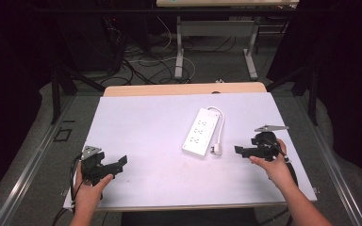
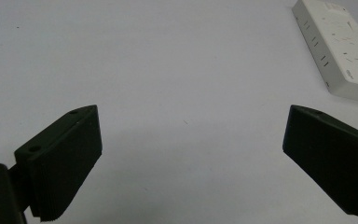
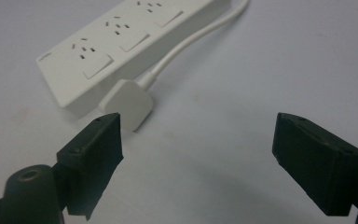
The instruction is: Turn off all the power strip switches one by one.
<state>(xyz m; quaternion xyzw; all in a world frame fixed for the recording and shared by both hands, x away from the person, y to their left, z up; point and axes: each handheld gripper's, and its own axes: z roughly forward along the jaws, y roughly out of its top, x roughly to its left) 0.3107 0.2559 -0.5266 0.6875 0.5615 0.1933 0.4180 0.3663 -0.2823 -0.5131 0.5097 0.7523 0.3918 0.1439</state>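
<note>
A white power strip (image 1: pixel 200 132) lies slightly right of centre on the table (image 1: pixel 136 117), its cord looping to a plug (image 1: pixel 216 149) at its near end. The right gripper (image 1: pixel 238 150) hovers just beside the plug, fingers apart. The left gripper (image 1: pixel 121 162) sits well apart near the front edge, fingers apart over bare surface.

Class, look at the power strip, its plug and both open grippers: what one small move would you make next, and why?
Probably ease the right gripper forward toward the plug. Its jaws are wide open, and the plug lies loose on the table just ahead of them, beside the power strip. The left gripper, also open, sits farther from both.
</note>
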